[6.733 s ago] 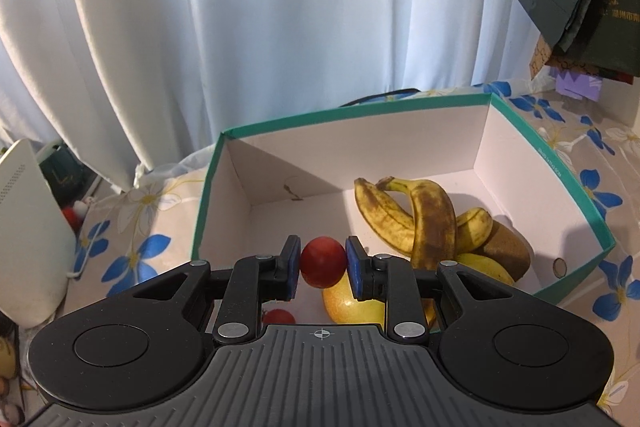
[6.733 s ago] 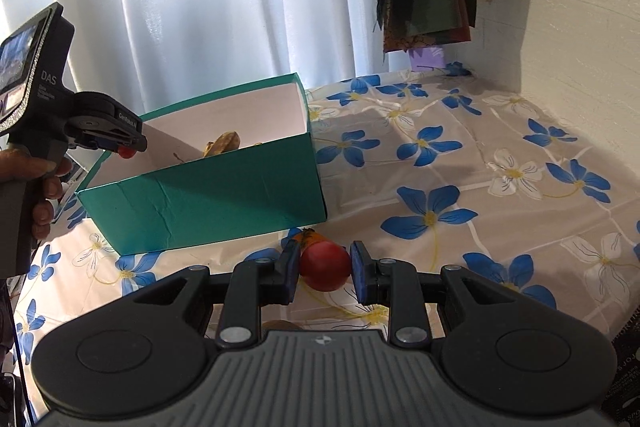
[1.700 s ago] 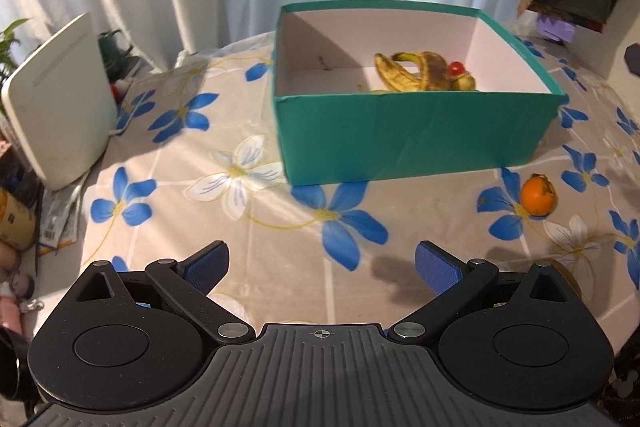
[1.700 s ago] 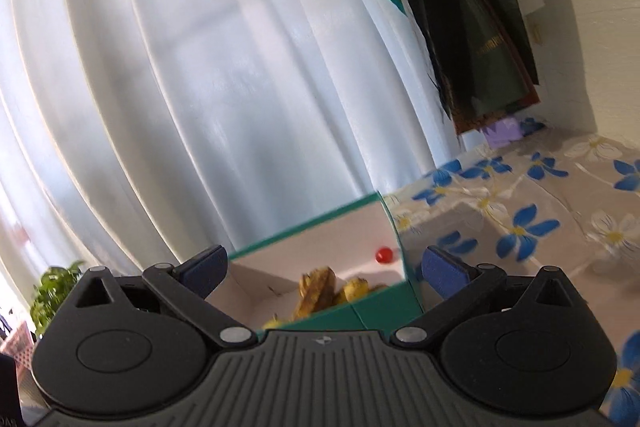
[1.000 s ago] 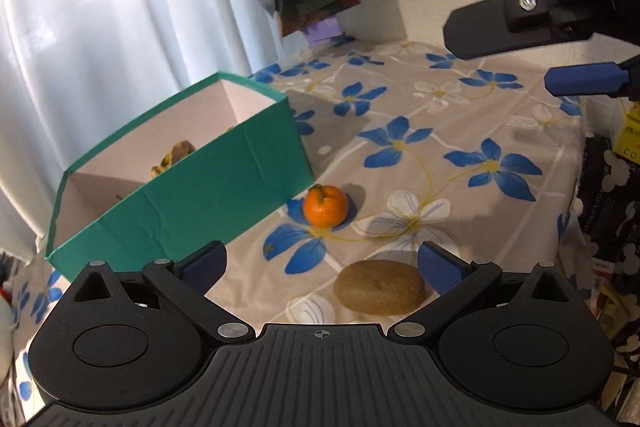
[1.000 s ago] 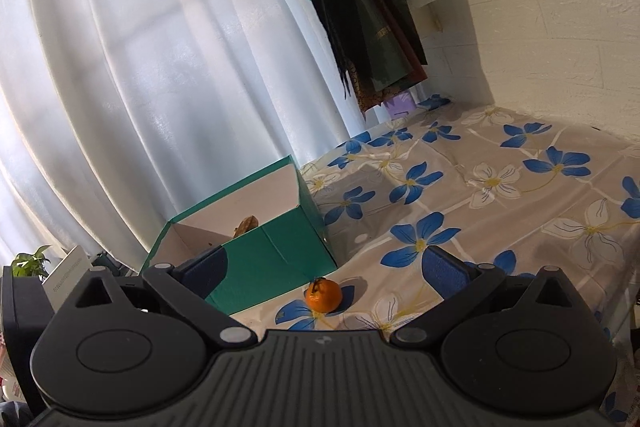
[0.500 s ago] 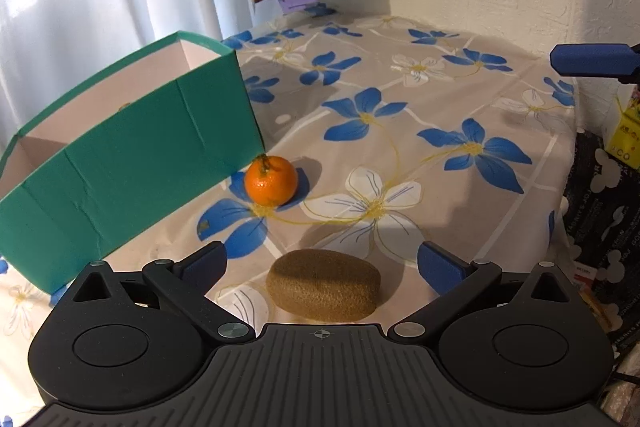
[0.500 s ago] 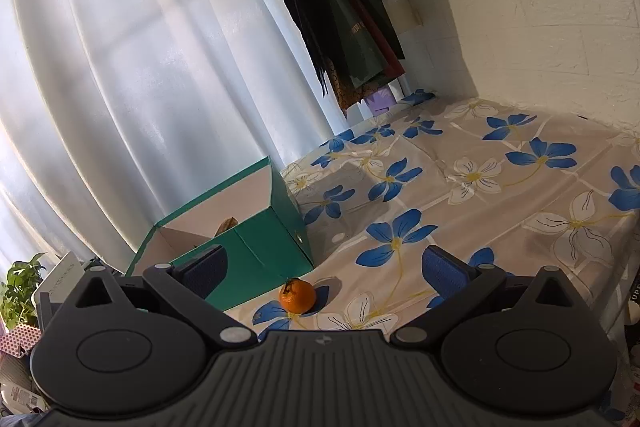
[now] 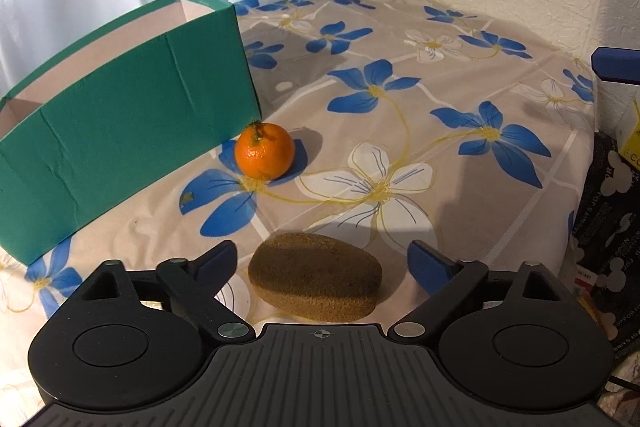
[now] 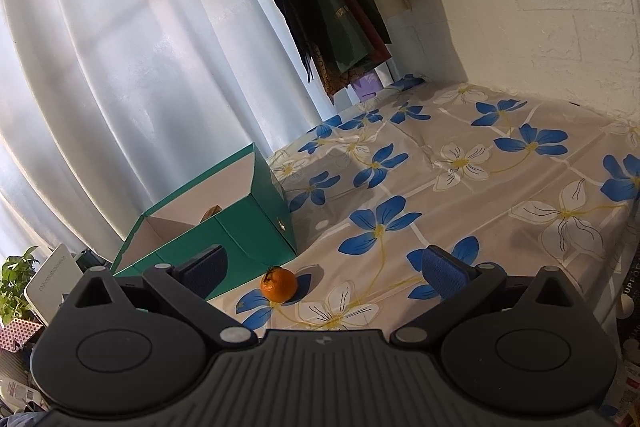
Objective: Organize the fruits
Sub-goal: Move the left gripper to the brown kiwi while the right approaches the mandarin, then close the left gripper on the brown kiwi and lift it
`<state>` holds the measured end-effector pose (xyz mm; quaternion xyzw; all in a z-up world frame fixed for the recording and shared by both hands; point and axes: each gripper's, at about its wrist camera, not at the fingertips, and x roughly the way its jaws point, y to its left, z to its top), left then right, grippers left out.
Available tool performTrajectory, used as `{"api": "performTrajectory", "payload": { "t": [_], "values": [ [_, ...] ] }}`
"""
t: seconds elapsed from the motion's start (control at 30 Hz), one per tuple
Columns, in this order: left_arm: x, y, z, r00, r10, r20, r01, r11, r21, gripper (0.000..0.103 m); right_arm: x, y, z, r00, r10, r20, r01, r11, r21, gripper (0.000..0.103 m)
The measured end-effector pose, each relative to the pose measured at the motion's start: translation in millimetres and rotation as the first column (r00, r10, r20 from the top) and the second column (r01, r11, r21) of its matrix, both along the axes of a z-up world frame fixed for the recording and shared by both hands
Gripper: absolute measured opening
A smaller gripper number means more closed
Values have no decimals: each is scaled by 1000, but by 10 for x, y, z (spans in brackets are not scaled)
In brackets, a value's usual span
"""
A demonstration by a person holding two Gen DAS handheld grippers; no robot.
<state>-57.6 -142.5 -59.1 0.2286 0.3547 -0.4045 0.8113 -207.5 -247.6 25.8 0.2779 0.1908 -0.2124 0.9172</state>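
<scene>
Brown oval kiwi [image 9: 315, 281], between the left fingers: matt, fuzzy skin.
Round orange tangerine [image 9: 264, 151], beyond the fingertips: glossy, dimpled peel.
Teal cardboard box [image 9: 120, 123]: creased, matt outside.
Blue-flowered tablecloth [image 9: 400, 131]: smooth, slight sheen.
Blue finger pads [image 10: 442, 269]: textured.

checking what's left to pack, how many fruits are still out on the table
2: a kiwi between the open left gripper's fingers, and a tangerine by the green box's corner. More may lie out of view.
</scene>
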Motion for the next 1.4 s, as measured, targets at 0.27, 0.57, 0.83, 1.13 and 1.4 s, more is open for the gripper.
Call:
{"api": "performTrajectory", "payload": {
  "t": [0.27,0.57,0.83,1.13,1.4],
  "values": [
    [68,18,-39,999,19,-41,-19,1000,9,82,9,-19,2,1000,-11,0,11,1000,3,103],
    [91,39,-34,998,14,-63,-14,1000,1,79,55,-1,11,1000,1,-4,-1,1000,1,103],
    [92,58,-16,997,18,-70,-18,1000,0,75,62,2,14,1000,-2,-4,2,1000,1,103],
    [92,55,-13,997,17,-70,-17,1000,0,74,72,3,13,1000,-1,-7,1,1000,3,103],
    [97,68,19,998,27,-56,-27,1000,2,73,76,1,8,1000,-1,-13,1,1000,1,103]
  ]
}}
